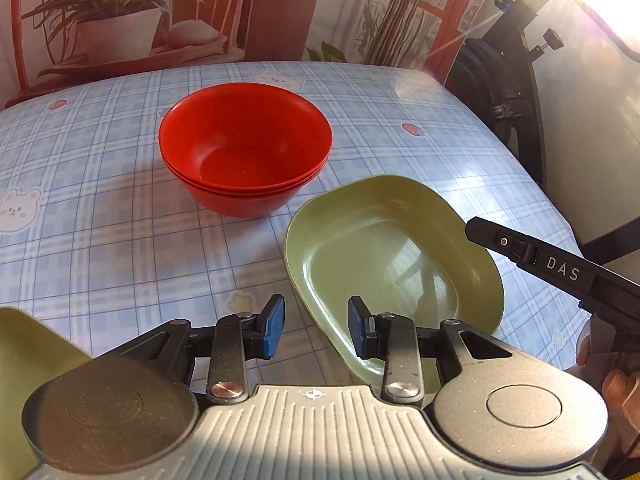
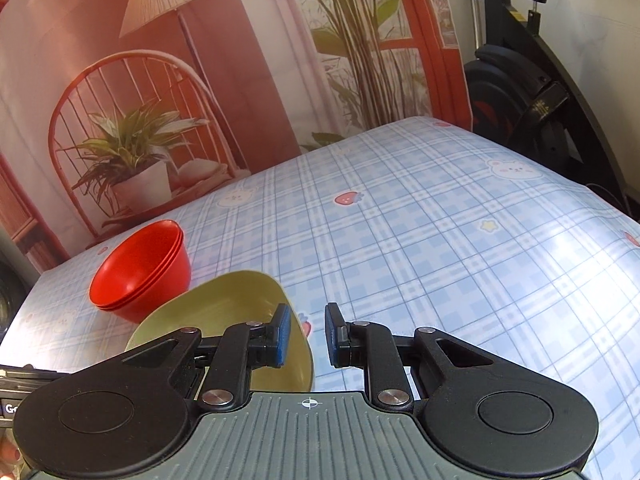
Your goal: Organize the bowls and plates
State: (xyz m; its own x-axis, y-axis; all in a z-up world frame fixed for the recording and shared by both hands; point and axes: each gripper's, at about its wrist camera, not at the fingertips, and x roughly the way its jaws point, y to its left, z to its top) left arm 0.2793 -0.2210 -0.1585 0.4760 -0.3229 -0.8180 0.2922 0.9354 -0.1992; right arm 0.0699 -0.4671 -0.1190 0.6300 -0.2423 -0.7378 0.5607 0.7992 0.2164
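A stack of red bowls (image 1: 244,148) (image 2: 140,272) stands on the checked tablecloth (image 1: 100,200). Nearer lies a green dish (image 1: 392,264) (image 2: 224,312). My left gripper (image 1: 318,326) hovers over its near left rim. Its blue pads (image 1: 276,326) stand apart, the rim shows in the gap, and neither pad presses on it. My right gripper (image 2: 308,334) is at the dish's opposite rim, jaws narrowly apart with cloth showing between them, gripping nothing. Its black body (image 1: 560,268) reaches in from the right. A second green dish (image 1: 24,344) shows at the lower left edge.
A printed backdrop with plants and a chair (image 2: 132,140) hangs behind the table. Black exercise equipment (image 2: 532,100) stands past the table's right edge. A person's hand (image 1: 616,392) grips the right gripper. Bare cloth (image 2: 440,240) stretches to the right of the dishes.
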